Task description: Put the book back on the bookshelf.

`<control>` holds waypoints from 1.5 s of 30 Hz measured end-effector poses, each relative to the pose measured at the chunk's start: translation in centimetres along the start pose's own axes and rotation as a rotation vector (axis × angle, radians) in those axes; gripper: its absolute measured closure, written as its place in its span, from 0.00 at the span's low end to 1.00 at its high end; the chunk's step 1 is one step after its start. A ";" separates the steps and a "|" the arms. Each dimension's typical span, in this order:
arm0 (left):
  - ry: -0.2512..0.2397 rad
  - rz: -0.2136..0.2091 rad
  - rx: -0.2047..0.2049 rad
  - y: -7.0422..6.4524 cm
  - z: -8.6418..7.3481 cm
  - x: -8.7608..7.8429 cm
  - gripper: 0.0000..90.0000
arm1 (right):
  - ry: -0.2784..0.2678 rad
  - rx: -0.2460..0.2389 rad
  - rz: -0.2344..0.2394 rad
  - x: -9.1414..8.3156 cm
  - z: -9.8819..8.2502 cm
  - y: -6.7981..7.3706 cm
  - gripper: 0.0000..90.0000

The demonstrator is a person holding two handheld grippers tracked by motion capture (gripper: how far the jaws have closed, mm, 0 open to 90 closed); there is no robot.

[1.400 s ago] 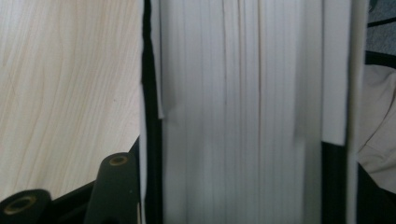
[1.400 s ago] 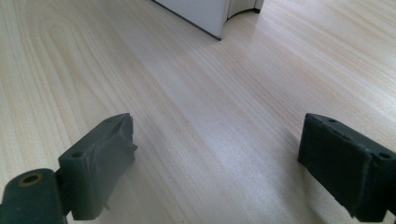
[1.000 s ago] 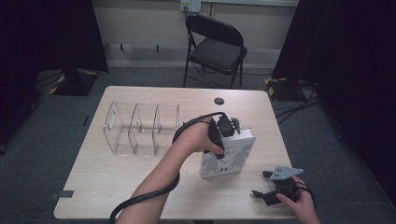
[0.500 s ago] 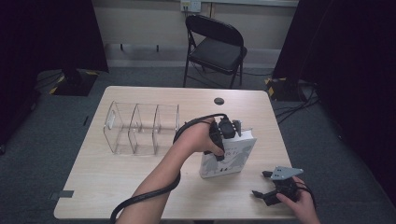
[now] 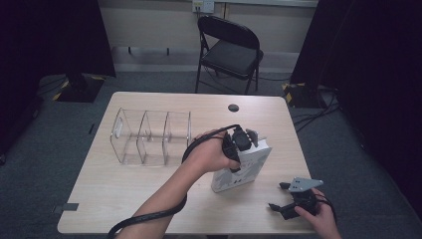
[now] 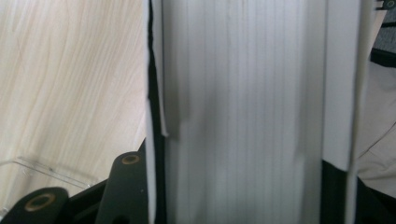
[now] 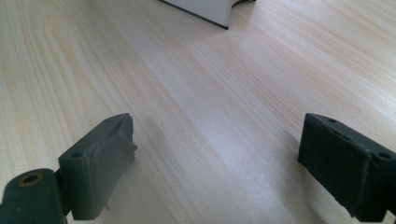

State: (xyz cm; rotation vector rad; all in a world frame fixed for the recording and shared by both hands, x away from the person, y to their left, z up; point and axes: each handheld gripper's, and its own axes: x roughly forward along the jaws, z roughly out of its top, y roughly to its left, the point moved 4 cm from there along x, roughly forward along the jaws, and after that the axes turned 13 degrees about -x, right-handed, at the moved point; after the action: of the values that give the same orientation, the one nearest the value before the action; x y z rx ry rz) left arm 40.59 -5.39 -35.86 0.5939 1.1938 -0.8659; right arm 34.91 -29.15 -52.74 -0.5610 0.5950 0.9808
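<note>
Left gripper, jaws having just closed, clamps the top edge of the white book, which stands upright on the table right of the clear divider rack. Right gripper rests near the table's front edge, jaws wide apart, holding nothing.

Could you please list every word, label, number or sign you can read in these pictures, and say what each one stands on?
None can be read.
White book with a dark-patterned cover, clamped by the left gripper: dark marks on the cover, too small and blurred to read.
Its page edge in the left gripper view: no print.
Clear plastic divided organiser: no label visible.
Light wooden table: no writing.
</note>
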 end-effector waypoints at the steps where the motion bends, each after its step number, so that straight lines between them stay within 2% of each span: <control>1: -0.002 -0.006 -0.017 0.0 -0.1 0.0 0.58 | 0.000 0.001 0.000 0.0 0.0 0.0 0.10; 2: -0.002 -0.004 -0.017 0.1 -0.2 -0.1 0.59 | 0.000 0.000 0.000 0.0 0.0 0.0 0.10; 6: -0.015 -0.007 -0.071 0.6 -0.7 -0.4 0.59 | 0.000 -0.001 0.000 0.0 0.0 0.0 0.10; 8: -0.011 0.002 -0.072 0.8 -0.8 -0.6 0.59 | 0.001 0.001 0.000 0.0 0.0 0.0 0.10; 11: -0.020 -0.005 -0.117 1.1 -1.1 -1.5 0.59 | 0.000 -0.001 0.000 0.0 0.0 0.0 0.10; 20: -0.004 0.008 -0.161 1.7 -2.3 -3.0 0.59 | 0.002 0.000 -0.001 0.0 0.0 0.0 0.10; 22: 0.015 0.011 -0.176 2.0 -2.8 -3.2 0.59 | 0.002 0.000 -0.001 0.0 0.0 0.0 0.10; 29: 0.026 0.024 -0.197 2.8 -4.0 -2.7 0.59 | 0.002 0.000 -0.001 0.0 0.0 0.0 0.10; 32: 0.026 0.024 -0.202 2.9 -4.5 -2.0 0.59 | 0.001 -0.001 -0.001 0.0 0.0 0.0 0.10; 36: 0.016 0.015 -0.204 3.0 -5.0 -2.0 0.59 | 0.002 0.001 -0.001 0.0 0.0 0.0 0.10; 39: 0.018 0.026 -0.160 2.7 -5.3 -1.9 0.58 | 0.002 0.001 -0.001 0.0 0.0 0.0 0.10; 45: 0.035 0.021 -0.134 2.6 -5.8 -1.9 0.58 | 0.002 0.002 -0.001 0.0 0.0 0.0 0.10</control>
State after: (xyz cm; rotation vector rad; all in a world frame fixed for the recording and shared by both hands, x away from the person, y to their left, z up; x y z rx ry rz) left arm 39.38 1.18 -35.76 0.5131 1.2645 -0.7538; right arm 34.88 -29.15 -52.73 -0.5608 0.5976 0.9784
